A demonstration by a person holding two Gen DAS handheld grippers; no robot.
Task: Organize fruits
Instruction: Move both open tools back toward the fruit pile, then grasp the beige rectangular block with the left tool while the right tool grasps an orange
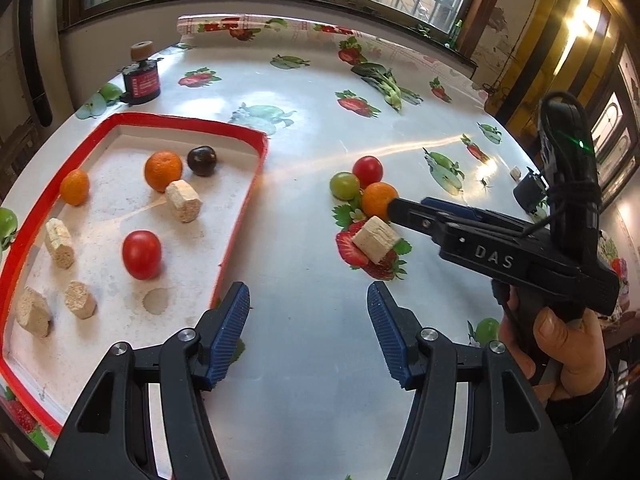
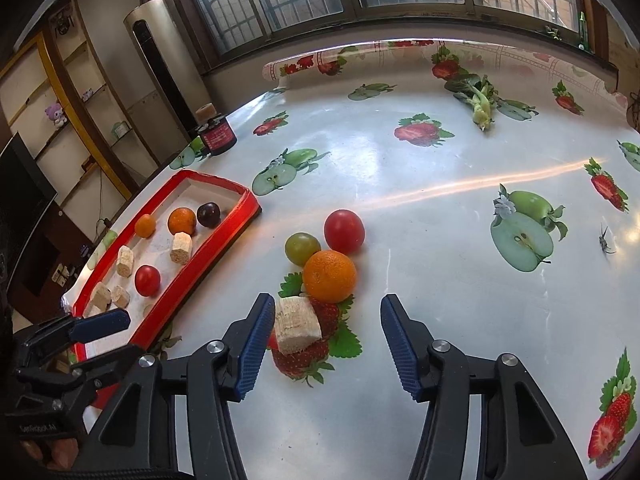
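The red-rimmed tray (image 1: 240,216) sits at the table's (image 2: 400,168) left edge; the orange (image 2: 329,276) lies mid-table, touching the green tomato (image 2: 302,247). It is likely firm, round and prone to rolling: grip across its widest part. Right gripper (image 2: 328,344) and left gripper (image 1: 308,332) stand part-open, holding nothing.

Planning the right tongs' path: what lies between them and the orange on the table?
In the right wrist view, a beige block lies between the right tongs and the orange, beside the left pad.
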